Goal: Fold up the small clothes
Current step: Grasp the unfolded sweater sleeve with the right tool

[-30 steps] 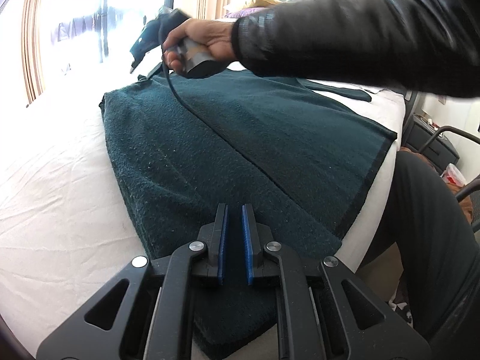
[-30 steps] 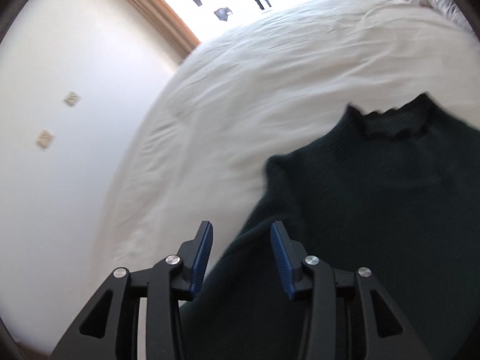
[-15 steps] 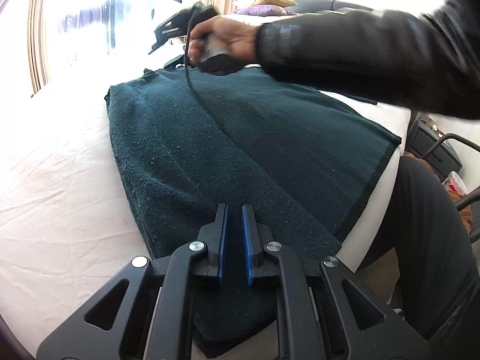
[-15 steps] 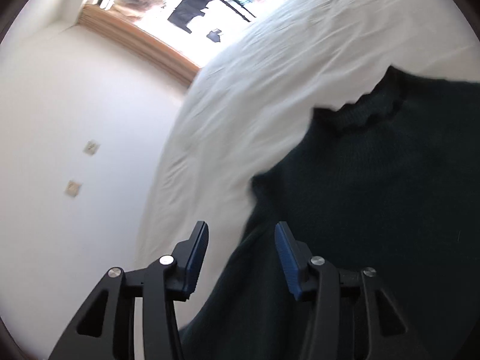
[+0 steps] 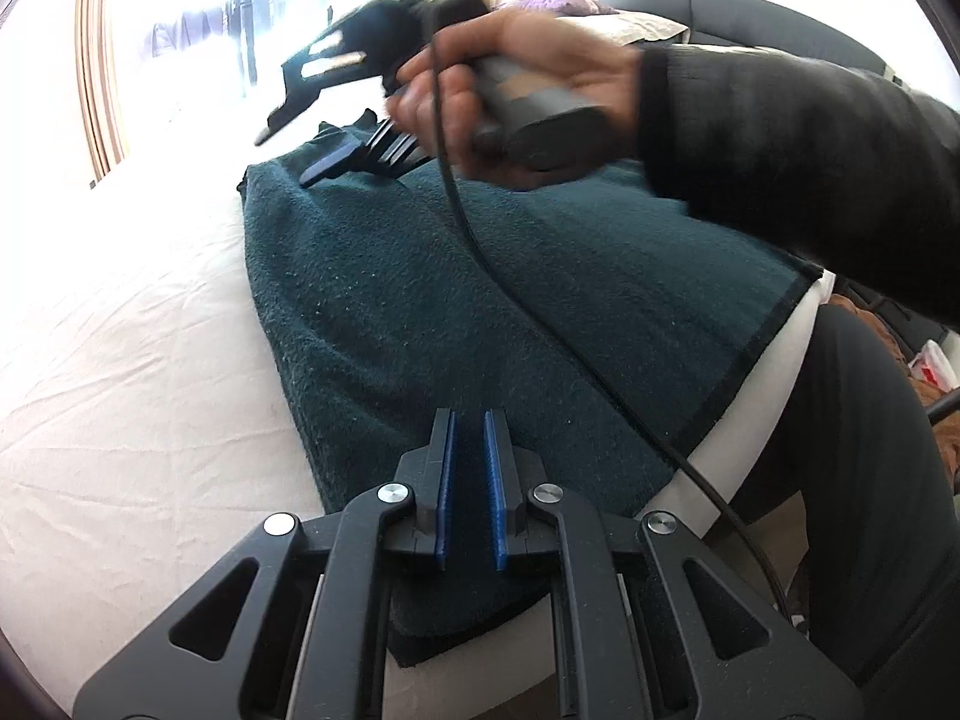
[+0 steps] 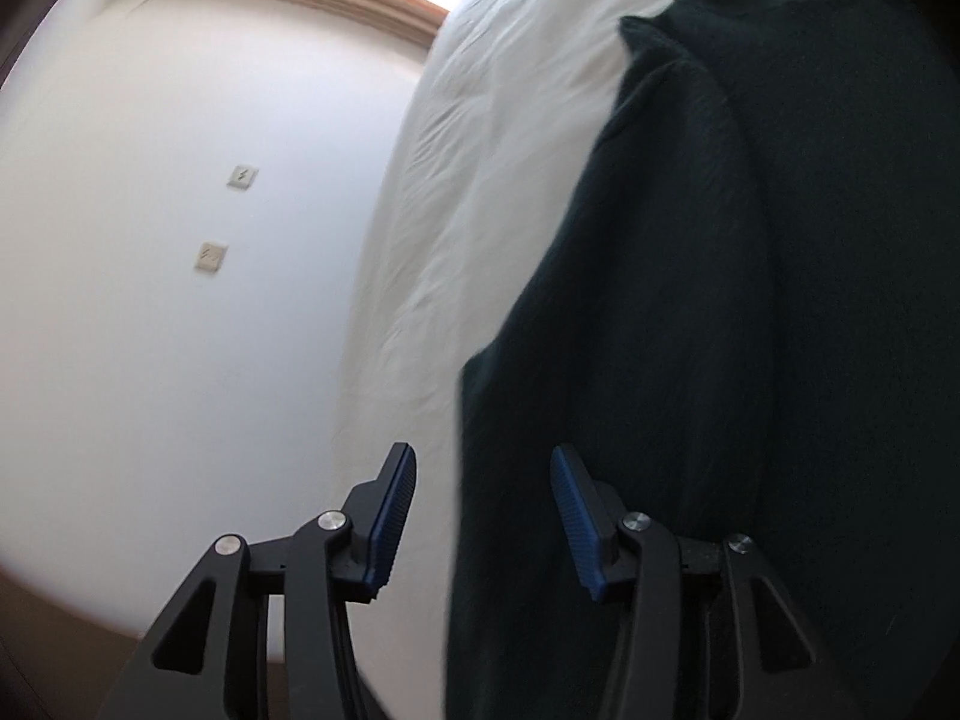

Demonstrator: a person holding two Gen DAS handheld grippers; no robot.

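Jaws nearly closed and empty, left gripper [image 5: 469,483] is hovering over the near hem of a dark green sweater [image 5: 480,312] lying flat on a white bed [image 5: 120,390]; beyond it, right gripper [image 6: 480,516] is reaching toward the sweater's far edge, jaws parted, clasping nothing.

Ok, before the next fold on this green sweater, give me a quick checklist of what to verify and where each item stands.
1. Dark green knitted sweater lies flat on the white bedsheet: ok.
2. Right tongs open, edge of the sweater between the pads: ok.
3. Right pads pressing on the cloth: not ok, no grip.
4. Left tongs shut over the hem; cloth pinched: cannot tell.
5. Black cable trails across the sweater: not ok.
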